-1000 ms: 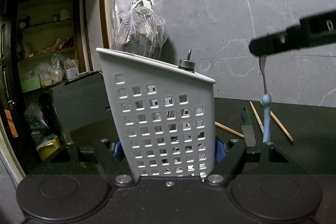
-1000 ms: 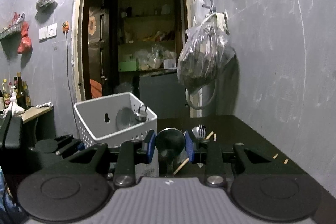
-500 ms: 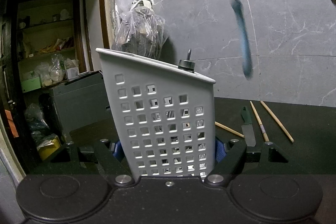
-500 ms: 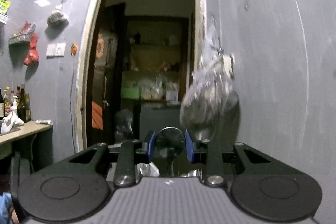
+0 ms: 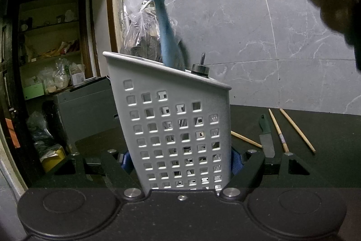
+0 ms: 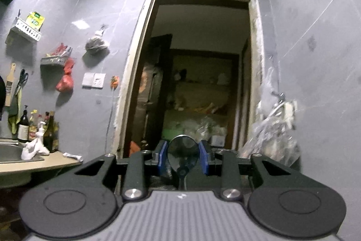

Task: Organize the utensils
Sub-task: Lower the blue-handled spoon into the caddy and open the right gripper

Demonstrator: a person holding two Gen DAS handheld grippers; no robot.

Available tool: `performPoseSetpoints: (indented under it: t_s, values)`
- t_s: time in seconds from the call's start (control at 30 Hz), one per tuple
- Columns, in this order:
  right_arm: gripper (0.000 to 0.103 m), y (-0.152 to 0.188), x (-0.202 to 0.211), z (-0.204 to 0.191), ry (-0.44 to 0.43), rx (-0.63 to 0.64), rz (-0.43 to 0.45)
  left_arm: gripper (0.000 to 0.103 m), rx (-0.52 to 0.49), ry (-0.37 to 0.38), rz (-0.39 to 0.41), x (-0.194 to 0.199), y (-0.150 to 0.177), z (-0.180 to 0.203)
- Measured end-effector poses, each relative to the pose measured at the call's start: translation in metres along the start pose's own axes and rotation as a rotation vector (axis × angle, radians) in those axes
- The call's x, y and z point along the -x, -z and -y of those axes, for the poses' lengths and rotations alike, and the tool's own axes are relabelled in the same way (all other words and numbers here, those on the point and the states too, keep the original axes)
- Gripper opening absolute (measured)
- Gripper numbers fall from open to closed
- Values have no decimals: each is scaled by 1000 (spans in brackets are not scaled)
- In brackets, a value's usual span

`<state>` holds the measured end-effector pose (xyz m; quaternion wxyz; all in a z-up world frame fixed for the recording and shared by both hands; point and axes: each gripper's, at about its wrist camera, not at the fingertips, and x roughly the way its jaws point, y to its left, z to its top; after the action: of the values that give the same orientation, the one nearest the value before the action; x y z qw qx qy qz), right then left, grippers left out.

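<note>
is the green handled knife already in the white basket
No, the green-handled knife lies on the dark counter to the right of the white basket, between the chopsticks.

The right gripper clamps the round bowl of a metal spoon between its blue pads, aimed at a dark doorway. Far left, bottles stand beside a sink. A plastic bag hangs on the right wall.
</note>
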<state>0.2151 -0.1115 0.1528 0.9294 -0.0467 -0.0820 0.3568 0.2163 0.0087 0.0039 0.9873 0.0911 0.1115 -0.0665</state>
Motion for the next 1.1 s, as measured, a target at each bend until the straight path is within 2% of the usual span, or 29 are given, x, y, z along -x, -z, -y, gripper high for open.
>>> performPoseSetpoints:
  t_s: [0.47,1.1]
  values:
    - [34,56,-20,1,-9,-48,-200,78,-1,-2,0,0,0,0]
    - [36,87,-25,9,-38,-101,-321,78,-3,-2,0,0,0,-1]
